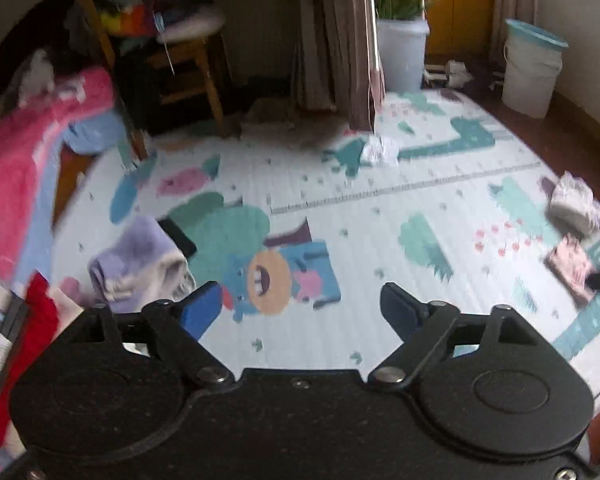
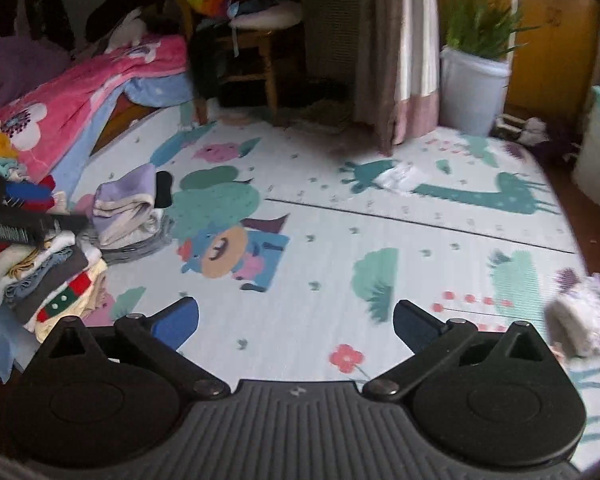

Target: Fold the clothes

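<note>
Clothes lay in several spots on the patterned play mat (image 2: 300, 208). A folded lilac garment (image 2: 128, 204) sat at the left of the right wrist view, just beside a taller stack of folded clothes (image 2: 48, 272) at the lower left edge; in the left wrist view the same lilac piece (image 1: 140, 264) sat at lower left, just above the left gripper (image 1: 300, 304). A crumpled pale garment (image 2: 584, 316) lay at the right edge of the mat, and a small white piece (image 2: 404, 176) lay near the teal animal print in the upper middle. Both the left gripper and the right gripper (image 2: 296, 320) had their blue-padded fingers wide apart, with only bare mat showing between them and nothing touching the pads. A pink blanket (image 2: 80, 96) draped at upper left, a wooden chair (image 2: 256, 52) stood behind it, and a potted plant (image 2: 476, 68) stood at upper right.
</note>
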A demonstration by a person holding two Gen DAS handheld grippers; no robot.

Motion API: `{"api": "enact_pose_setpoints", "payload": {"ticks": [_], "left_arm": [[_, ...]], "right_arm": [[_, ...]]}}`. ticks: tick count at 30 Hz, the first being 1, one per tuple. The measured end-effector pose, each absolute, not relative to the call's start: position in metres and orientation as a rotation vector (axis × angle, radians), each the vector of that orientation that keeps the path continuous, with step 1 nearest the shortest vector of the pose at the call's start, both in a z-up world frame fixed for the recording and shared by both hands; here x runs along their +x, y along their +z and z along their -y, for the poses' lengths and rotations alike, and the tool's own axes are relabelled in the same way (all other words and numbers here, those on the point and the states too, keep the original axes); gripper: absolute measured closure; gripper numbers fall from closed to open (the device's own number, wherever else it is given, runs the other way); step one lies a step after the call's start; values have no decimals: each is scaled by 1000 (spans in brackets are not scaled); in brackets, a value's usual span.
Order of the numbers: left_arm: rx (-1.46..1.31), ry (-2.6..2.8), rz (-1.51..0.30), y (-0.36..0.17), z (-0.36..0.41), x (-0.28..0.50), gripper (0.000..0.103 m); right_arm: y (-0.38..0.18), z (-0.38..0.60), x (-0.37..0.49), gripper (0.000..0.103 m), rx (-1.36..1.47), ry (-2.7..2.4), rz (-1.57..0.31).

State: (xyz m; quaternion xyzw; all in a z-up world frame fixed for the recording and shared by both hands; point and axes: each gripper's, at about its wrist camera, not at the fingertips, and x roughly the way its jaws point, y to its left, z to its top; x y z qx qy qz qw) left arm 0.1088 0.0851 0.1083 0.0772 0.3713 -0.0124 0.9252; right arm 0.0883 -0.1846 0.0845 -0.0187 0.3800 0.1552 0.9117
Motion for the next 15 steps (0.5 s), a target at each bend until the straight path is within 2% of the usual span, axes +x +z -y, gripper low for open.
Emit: {"api": "enact_pose_setpoints", "payload": {"ticks": [1,5,11,15], "left_arm": [[157,-6,-759,116,-76,107,4],[76,-25,-774,122,-35,91,0],[4,-73,-848,74,3,56,0],[68,-43,-868,57,17,51,0]], "right_arm": [[88,191,81,0,-37,301,-781],[81,213,64,0,14,271,-809],[52,220,55,0,85,251,-880],[44,217,57,0,46,258,-896]]}}
